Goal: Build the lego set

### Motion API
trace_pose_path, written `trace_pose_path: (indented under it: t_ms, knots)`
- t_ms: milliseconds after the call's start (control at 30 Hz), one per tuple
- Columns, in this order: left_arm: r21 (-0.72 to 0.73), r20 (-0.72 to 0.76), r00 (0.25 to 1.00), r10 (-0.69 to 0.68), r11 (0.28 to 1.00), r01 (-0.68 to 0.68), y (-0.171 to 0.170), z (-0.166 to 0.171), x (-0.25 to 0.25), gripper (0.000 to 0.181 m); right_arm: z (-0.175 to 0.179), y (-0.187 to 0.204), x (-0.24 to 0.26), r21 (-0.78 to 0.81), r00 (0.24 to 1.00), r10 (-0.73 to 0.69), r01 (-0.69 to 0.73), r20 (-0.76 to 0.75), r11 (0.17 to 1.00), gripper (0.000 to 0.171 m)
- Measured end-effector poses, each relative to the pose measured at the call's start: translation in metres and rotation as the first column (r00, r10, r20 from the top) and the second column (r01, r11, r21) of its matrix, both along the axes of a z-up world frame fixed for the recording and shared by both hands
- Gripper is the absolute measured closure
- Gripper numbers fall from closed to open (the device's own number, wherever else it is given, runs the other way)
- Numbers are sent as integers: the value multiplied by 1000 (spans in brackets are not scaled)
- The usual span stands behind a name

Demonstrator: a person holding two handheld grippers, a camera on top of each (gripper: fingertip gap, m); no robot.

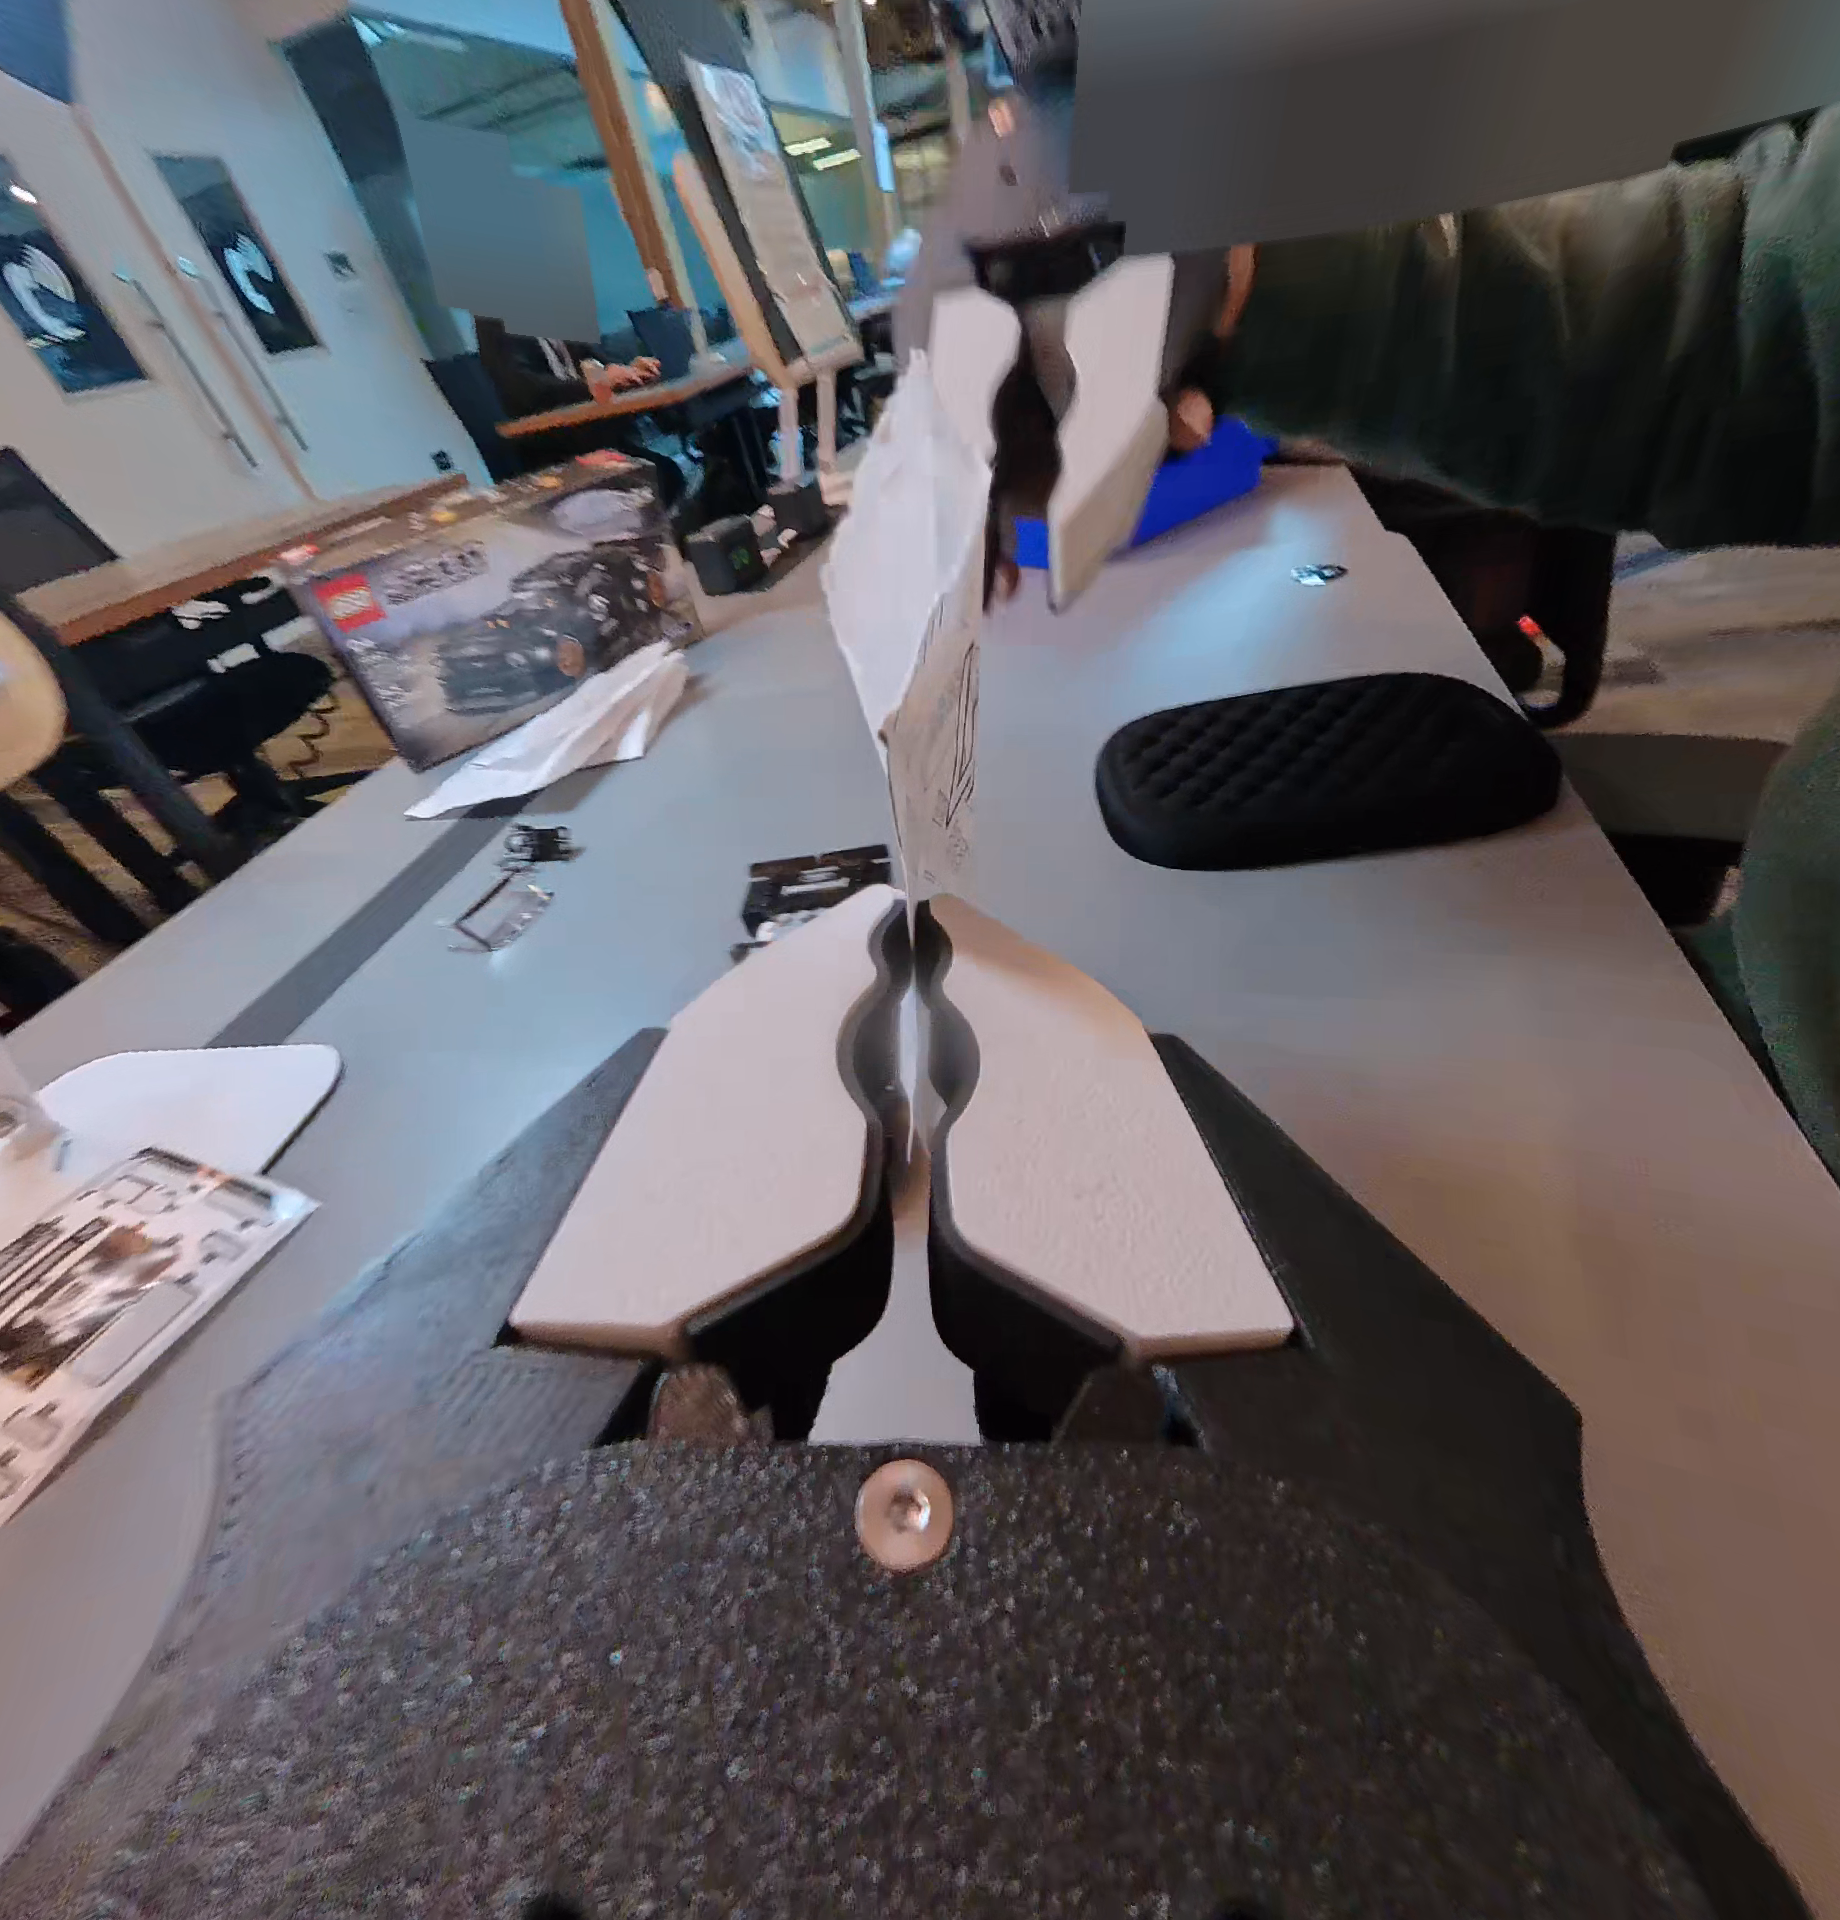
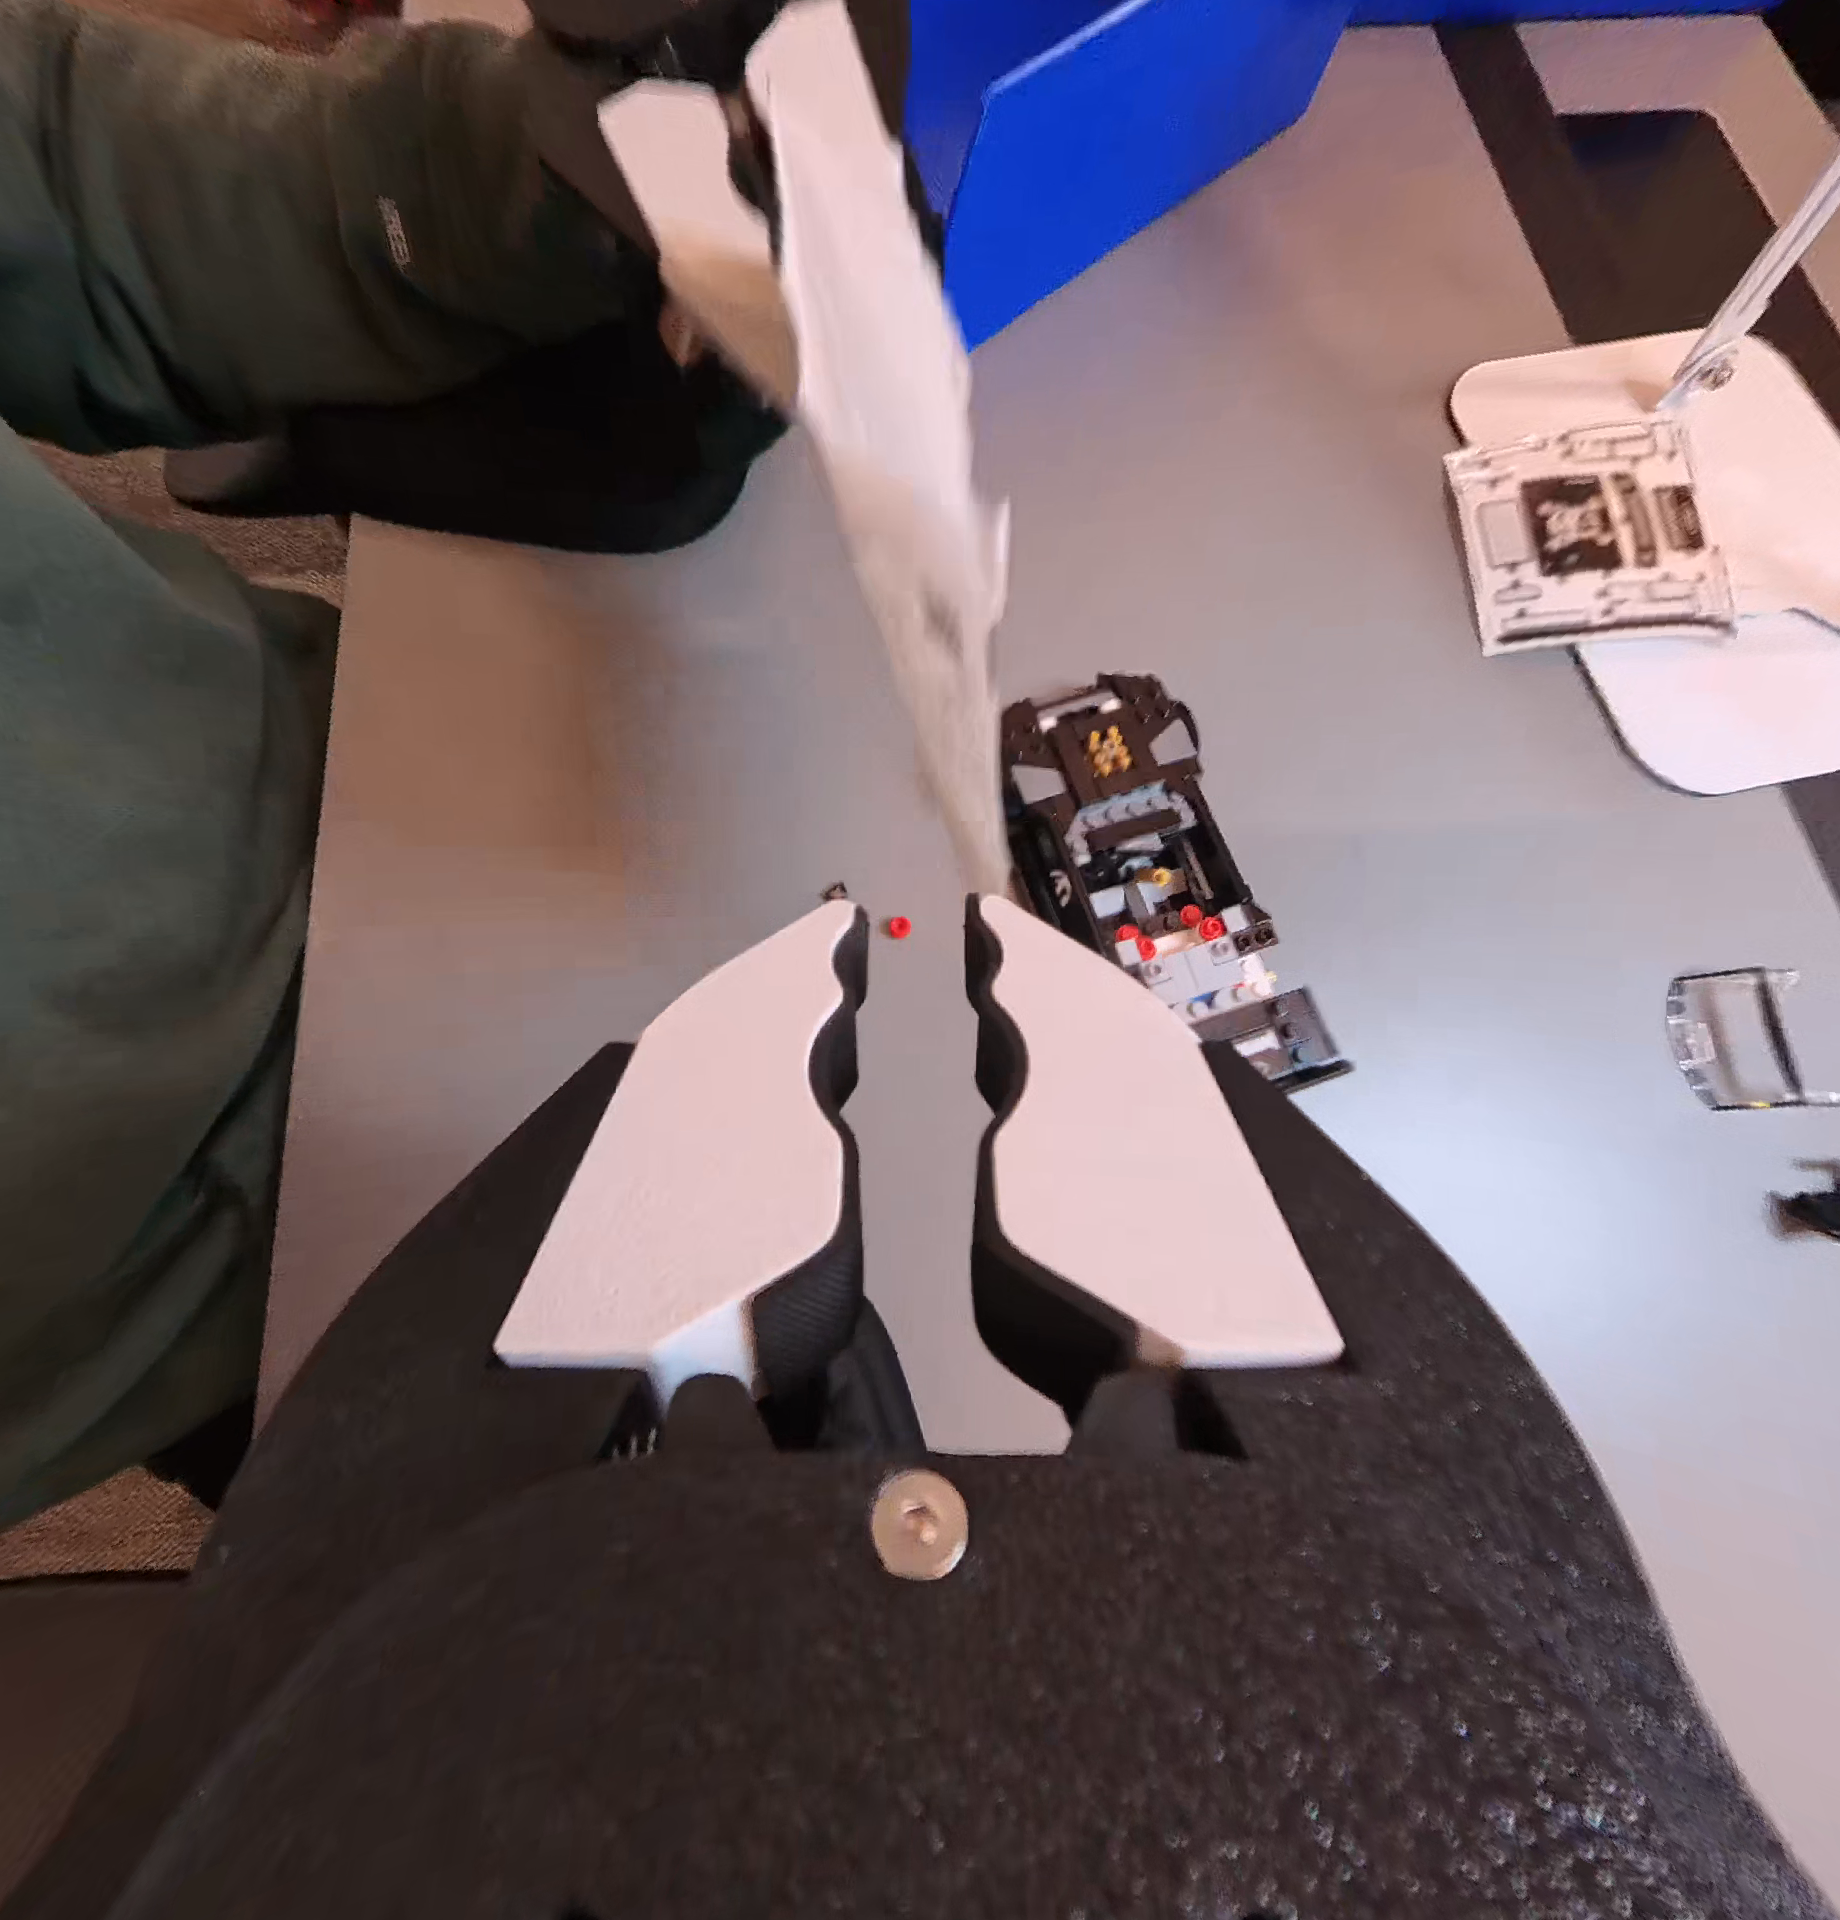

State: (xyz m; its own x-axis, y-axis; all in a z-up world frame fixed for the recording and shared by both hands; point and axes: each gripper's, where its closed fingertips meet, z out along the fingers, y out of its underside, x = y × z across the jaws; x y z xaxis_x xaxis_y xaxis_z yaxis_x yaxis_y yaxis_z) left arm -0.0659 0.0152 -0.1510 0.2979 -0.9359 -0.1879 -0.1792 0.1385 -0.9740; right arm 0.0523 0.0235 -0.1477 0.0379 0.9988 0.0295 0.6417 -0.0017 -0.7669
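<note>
Left jaws (image 1: 914,914) clamping paper bag (image 1: 921,623) (held upright), right jaws (image 2: 914,914) parted

Soft, even indoor light; wide-angle edge warping; possibly motion-blurred paper (image 2: 895,436).

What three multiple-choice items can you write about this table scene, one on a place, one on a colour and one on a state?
1. Where is the small red piece? A) on the table, by the right tool's tips; B) in a cup; C) on a chair.
2. What colour is the box behind the white paper? A) yellow; B) blue; C) pink.
3. What state is the left tool in? A) open and empty; B) shut on a brick; C) shut on the white paper.
Key: 1 A, it lies on the grey tabletop just ahead of the open tips. 2 B, its walls are plainly blue. 3 C, the sheet runs between the closed fingers.
</note>
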Motion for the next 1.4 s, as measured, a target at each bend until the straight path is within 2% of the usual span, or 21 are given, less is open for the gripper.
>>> trace_pose_path:
  t_ms: [133, 267, 533, 633, 700, 767, 833, 933, 1033, 1200, 1400]
  knots:
    - [12, 47, 997, 69, 998, -70, 8, 9, -21, 181, -55, 2, 0, -49, 998, -7, 10, 56, 999, 155]
    - [25, 14, 993, 121, 992, -121, 11, 0, -25, 181, -106, -2, -21, -43, 988, 11, -5, 152, 999, 158]
    - [28, -87, 984, 156, 988, -154, 14, -17, -28, 181, -130, 0, -45, -39, 961, 89, -81, 260, 996, 158]
    - [25, -99, 981, 164, 986, -162, 16, -19, -32, 181, -135, 0, -45, -47, 954, 92, -82, 285, 996, 164]
    - [19, -104, 982, 160, 987, -159, 16, -21, -32, 181, -134, -1, -41, -50, 950, 96, -85, 296, 995, 164]
    - [15, -110, 982, 153, 988, -152, 16, -23, -30, 181, -118, -2, -40, -52, 963, 98, -87, 250, 995, 164]
    - [12, -119, 983, 143, 990, -142, 14, -25, -27, 181, -80, -7, -44, -41, 982, 116, -111, 148, 993, 164]
    - [3, -130, 985, 115, 993, -115, 10, -29, -21, 181, -7, -12, -57, 59, 991, 130, -129, -30, 990, 164]
    - [-6, -152, 985, 81, 997, -83, 4, -35, -12, 181, 35, -10, -69, 163, 988, 133, -118, -82, 980, 164]
    - [-9, -163, 985, 48, 999, -50, -5, -39, 1, 181, 14, -6, -80, 199, 987, 144, -155, 69, 968, 159]
    - [-21, -163, 986, 39, 999, -43, -7, -41, 4, 181, 16, -7, -77, 187, 991, 132, -135, 29, 973, 153]
